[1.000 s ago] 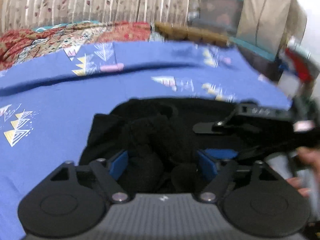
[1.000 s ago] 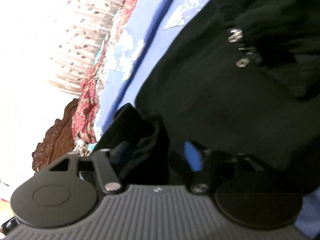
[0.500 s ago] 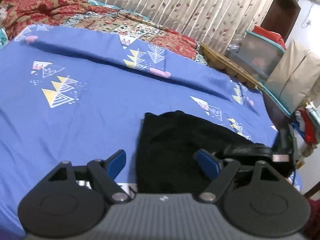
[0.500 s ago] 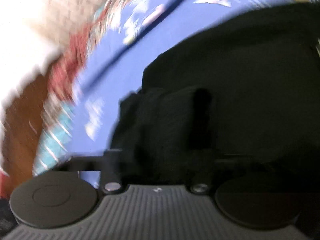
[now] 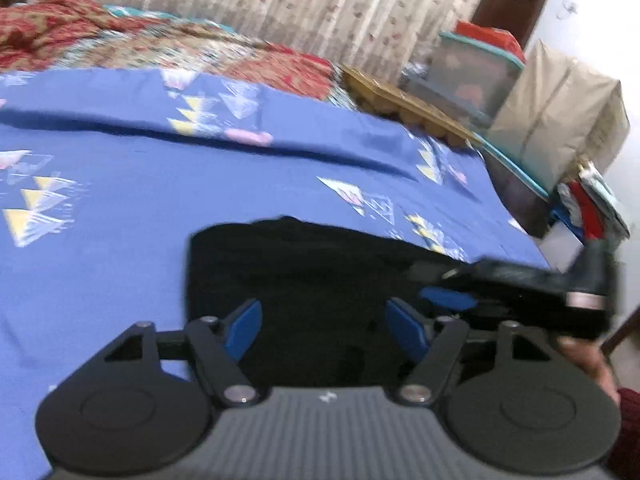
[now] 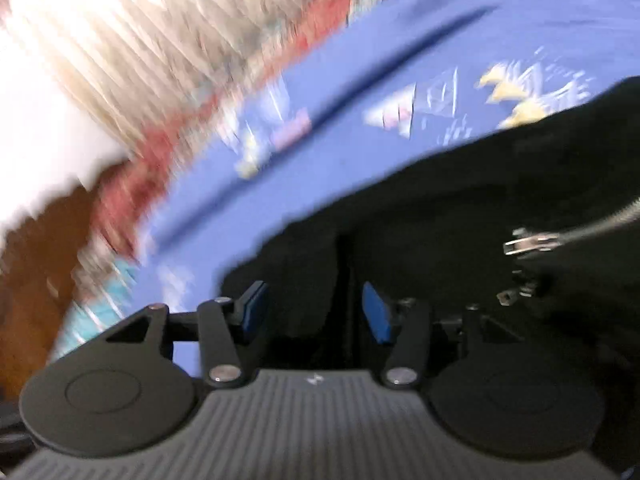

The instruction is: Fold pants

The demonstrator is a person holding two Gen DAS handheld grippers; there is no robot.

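While closing with only air between the pads, left claw (image 5: 322,330) poised over black pants (image 5: 304,280) on blue sheet (image 5: 120,208), right claw (image 6: 314,312) just beside on its right, opening above the same cloth, zipper (image 6: 536,240) to its right, boxes (image 5: 476,72) far beyond.

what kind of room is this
Most likely a bedroom at home. The black pants lie on a bed spread with a blue patterned sheet, a red patterned quilt is bunched at the far side, long curtains hang behind, and storage boxes are stacked beside the bed.
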